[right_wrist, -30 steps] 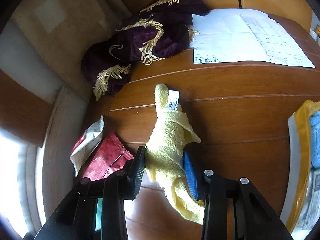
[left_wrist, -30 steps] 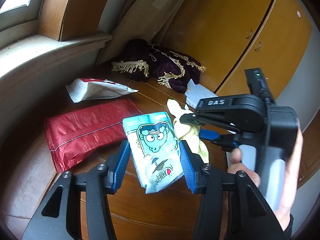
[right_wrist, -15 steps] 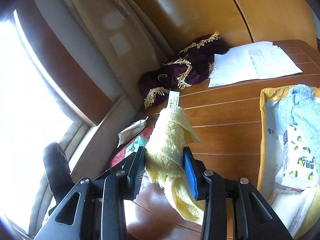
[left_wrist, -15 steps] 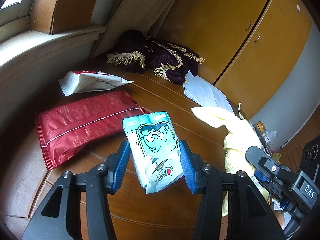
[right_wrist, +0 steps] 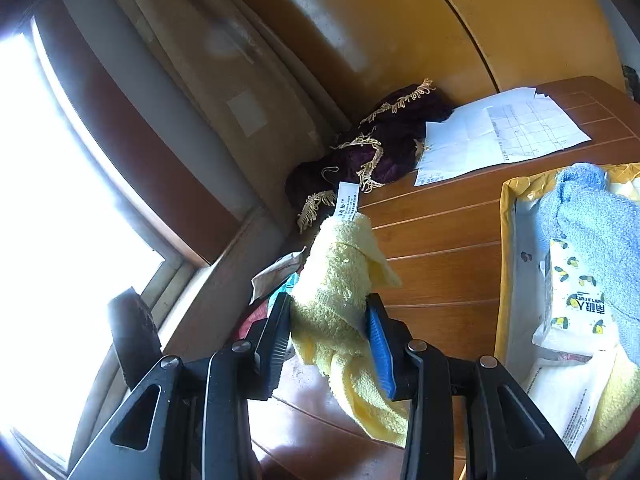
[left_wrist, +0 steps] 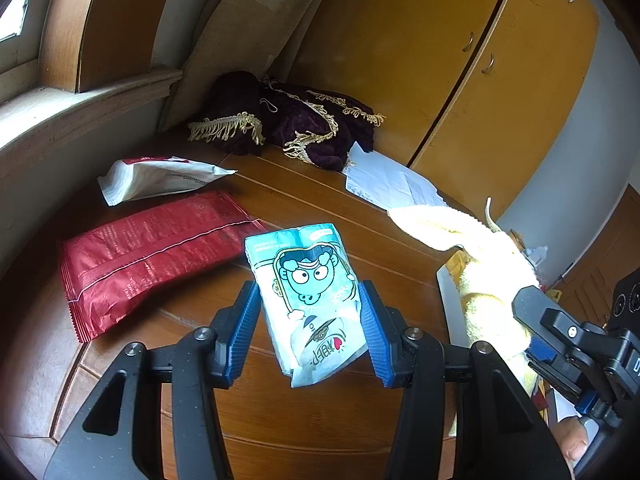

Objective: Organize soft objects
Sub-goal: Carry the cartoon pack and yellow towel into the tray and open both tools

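The yellow towel (right_wrist: 340,280), now raised off the table (right_wrist: 440,248), is being carried clenched in the right tool (right_wrist: 328,332) toward the yellow-rimmed tray (right_wrist: 506,240); the teal packet (left_wrist: 312,300) is being gripped by the left tool (left_wrist: 310,324).

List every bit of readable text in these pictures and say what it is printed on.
"HABEP", seen upside down: teal cartoon-print pouch held in the left hand-held gripper.
Bold logo characters, illegible: white lemon-print packet.
Fine print, too small: white care tag on the yellow terry towel, red foil bag, white foil bag, white gridded paper sheet.
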